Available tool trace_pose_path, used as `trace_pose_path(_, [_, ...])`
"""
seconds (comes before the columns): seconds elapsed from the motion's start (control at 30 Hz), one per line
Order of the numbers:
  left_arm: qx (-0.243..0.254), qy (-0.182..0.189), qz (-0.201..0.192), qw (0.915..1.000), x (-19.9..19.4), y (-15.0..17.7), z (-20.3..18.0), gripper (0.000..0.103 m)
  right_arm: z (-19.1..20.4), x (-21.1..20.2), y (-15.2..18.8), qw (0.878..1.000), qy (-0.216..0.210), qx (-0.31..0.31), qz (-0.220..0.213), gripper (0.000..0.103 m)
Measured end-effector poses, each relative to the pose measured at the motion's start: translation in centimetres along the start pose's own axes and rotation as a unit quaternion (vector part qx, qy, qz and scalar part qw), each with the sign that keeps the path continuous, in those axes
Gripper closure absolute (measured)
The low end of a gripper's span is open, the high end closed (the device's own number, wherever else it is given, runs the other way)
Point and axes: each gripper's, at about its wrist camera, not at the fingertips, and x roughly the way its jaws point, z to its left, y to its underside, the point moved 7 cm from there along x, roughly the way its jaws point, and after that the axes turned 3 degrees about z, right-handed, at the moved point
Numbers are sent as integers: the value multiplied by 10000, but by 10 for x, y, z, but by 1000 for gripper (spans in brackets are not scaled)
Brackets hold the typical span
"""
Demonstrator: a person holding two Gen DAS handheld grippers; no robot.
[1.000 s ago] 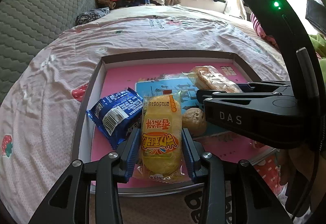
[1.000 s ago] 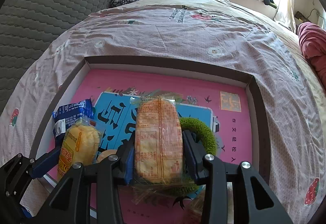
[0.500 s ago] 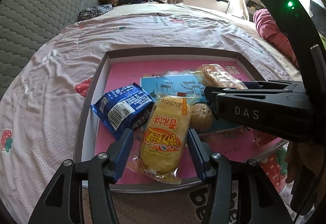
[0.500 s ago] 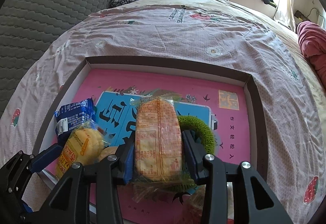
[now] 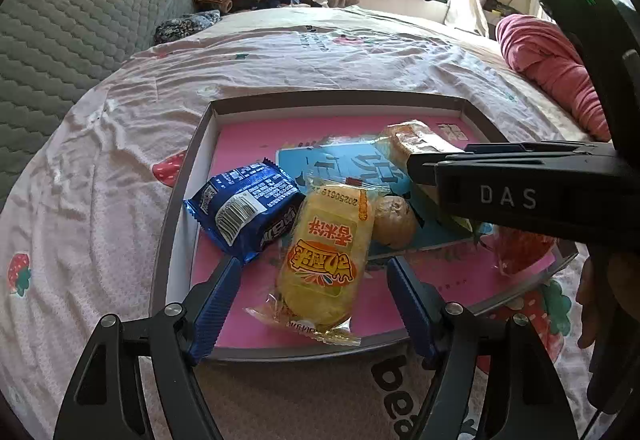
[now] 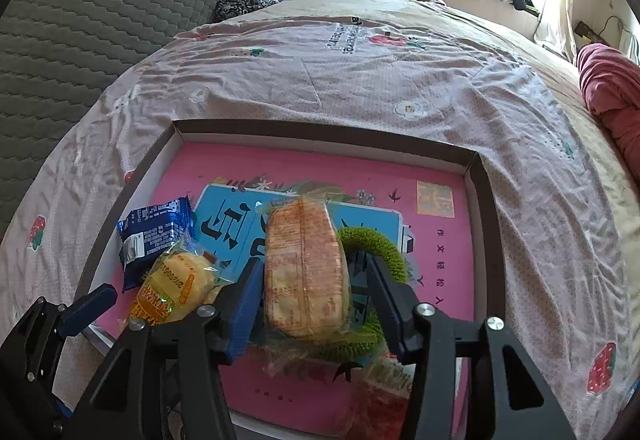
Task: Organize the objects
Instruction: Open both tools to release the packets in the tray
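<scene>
The left tongs (image 5: 314,294) had just been opening; their blue pads stood clear on both sides of the yellow cake packet (image 5: 323,264), which lay at the near edge of the shallow tray (image 5: 192,143) on the bed (image 5: 100,167). The blue biscuit packet (image 5: 244,211) lay just left of it, touching, and a small brown bun (image 5: 394,222) lay at its right. The right tongs (image 6: 316,300) had also just been opening, part way, with the orange wafer packet (image 6: 306,272) between them, resting on a green ring (image 6: 376,240) near the tray's middle; no grip showed.
</scene>
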Motion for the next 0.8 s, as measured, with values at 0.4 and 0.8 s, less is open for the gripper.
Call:
trace_pose_path(0.4, [-41, -195, 51, 9998, -9, 4, 8, 22, -1, -13, 4, 9999, -78, 134, -11, 30])
trace_pose_path(0.8, [-144, -223, -40, 9996, -34, 5, 15, 20, 2, -47, 1, 9997, -13, 134, -180, 20])
